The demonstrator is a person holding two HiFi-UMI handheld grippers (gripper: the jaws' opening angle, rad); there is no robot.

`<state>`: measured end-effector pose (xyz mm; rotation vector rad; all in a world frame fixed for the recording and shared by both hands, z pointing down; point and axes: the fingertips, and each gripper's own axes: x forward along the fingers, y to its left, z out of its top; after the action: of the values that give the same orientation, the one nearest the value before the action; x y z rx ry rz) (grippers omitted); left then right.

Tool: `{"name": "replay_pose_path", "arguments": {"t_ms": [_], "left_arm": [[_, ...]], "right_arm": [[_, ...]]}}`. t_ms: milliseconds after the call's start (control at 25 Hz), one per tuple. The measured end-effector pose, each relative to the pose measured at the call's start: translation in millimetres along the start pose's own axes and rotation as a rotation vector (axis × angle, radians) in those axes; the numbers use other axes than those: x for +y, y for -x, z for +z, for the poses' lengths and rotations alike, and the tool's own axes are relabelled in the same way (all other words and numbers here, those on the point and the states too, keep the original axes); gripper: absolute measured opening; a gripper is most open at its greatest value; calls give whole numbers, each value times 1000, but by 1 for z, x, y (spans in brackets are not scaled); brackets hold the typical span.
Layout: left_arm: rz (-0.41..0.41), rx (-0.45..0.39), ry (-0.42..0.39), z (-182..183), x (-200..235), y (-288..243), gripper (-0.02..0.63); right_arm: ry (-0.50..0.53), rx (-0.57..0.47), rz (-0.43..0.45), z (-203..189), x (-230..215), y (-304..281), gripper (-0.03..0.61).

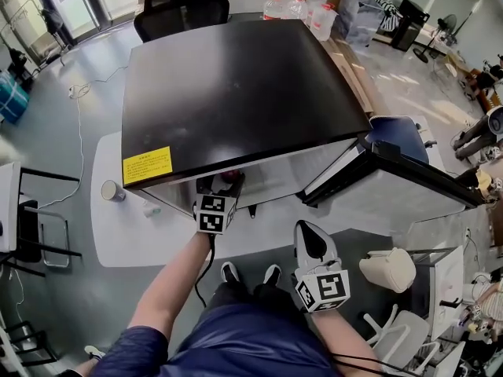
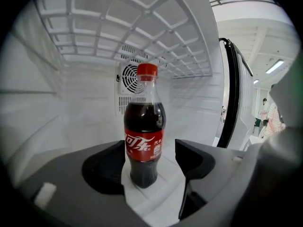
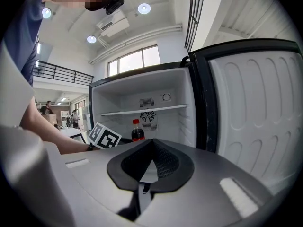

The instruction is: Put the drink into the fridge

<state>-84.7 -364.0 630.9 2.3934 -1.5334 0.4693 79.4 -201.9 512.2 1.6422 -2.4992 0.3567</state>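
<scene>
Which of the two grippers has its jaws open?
The left gripper, inside the fridge, with the cola bottle between its spread jaws; the right gripper is shut.

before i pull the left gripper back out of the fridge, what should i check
1. Cola bottle stands upright on the fridge floor: ok.
2. Left gripper jaws apart, with a gap at the right jaw: ok.
3. Left jaw free of the bottle's side: cannot tell, it sits very close.
4. Bottle cap clear of the wire shelf above: ok.
5. Fridge door swung open, leaving the way out free: ok.
6. Right gripper shut, empty, outside the fridge: ok.
</scene>
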Motion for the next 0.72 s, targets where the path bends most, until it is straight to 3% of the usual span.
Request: {"name": "replay_pose_path", "arguments": {"t_ms": [360, 720], "left_arm": [[-38, -17, 41, 10, -20, 46, 308], [-118, -155, 57, 49, -58, 116, 280]], "right_arm": [[1, -27, 41, 13, 1, -12, 6], [7, -48, 97, 23, 9, -21, 6]]}}
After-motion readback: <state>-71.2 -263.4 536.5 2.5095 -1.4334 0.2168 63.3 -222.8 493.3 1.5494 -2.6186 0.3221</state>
